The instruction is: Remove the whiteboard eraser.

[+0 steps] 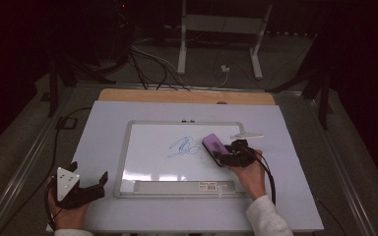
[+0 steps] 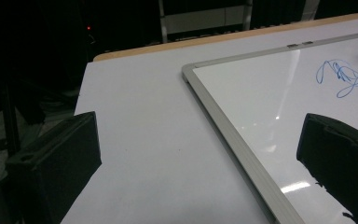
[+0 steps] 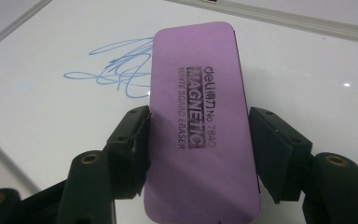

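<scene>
From the high view, the right gripper clasps the purple eraser on the whiteboard, beside the blue scribble. The left gripper rests agape, empty. Right gripper view: jaws pinch the eraser's long sides (light, stiff, probably grippy).

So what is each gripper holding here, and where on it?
The right gripper clamps the purple whiteboard eraser across its long sides, near its rear half, above the whiteboard. The left gripper is open and holds nothing.
</scene>
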Motion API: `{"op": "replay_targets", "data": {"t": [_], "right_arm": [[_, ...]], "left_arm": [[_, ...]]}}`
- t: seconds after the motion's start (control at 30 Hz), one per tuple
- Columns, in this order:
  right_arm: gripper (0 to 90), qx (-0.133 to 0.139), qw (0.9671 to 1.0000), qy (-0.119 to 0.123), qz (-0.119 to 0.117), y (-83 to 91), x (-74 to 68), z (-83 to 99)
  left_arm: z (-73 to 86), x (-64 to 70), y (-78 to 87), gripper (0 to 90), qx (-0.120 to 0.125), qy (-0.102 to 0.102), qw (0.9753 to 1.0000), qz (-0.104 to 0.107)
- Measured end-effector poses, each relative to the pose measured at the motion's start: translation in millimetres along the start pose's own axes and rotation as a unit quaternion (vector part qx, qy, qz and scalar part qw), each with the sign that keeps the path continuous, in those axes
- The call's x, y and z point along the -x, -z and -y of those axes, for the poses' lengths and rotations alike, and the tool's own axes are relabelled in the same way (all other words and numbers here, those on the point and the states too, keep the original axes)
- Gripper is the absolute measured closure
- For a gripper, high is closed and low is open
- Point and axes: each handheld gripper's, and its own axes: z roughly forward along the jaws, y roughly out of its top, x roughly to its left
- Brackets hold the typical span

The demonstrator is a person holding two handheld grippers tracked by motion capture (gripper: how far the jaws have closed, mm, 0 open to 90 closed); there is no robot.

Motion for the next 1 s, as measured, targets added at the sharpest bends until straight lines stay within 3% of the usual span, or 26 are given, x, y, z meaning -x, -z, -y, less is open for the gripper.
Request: {"op": "replay_targets", "data": {"t": [0.17, 0.47, 0.67, 0.77, 0.9, 1.0], "right_arm": [[41.3, -0.008, 0.9999, 0.003, 0.013, -14.0, -0.1, -1.3], [40.4, -0.023, 0.9995, 0.005, 0.020, -23.5, 3.5, 0.0], [27.0, -0.028, 0.9991, 0.007, 0.031, -29.1, 2.6, -6.4], [29.9, -0.034, 0.9985, 0.008, 0.042, -34.4, 1.6, -11.6], [39.8, -0.040, 0.9985, 0.001, 0.038, -40.1, 0.9, -14.1], [40.4, -0.038, 0.9983, -0.002, 0.044, -42.3, -1.2, -14.0]], "left_arm": [[0.3, 0.0, -0.4, 0.5, -0.001, 0.000, 1.0000, 0.001], [1.2, -0.6, -0.4, 0.5, -0.002, 0.000, 1.0000, 0.001], [1.0, -0.6, 0.1, 0.4, -0.001, -0.001, 1.0000, 0.002], [1.2, -0.5, -0.1, 0.5, -0.003, -0.002, 1.0000, 0.002], [1.5, -1.5, -0.7, 0.5, -0.002, 0.001, 1.0000, 0.002], [1.3, -1.1, 0.4, 0.5, -0.001, 0.000, 1.0000, 0.002]]}}
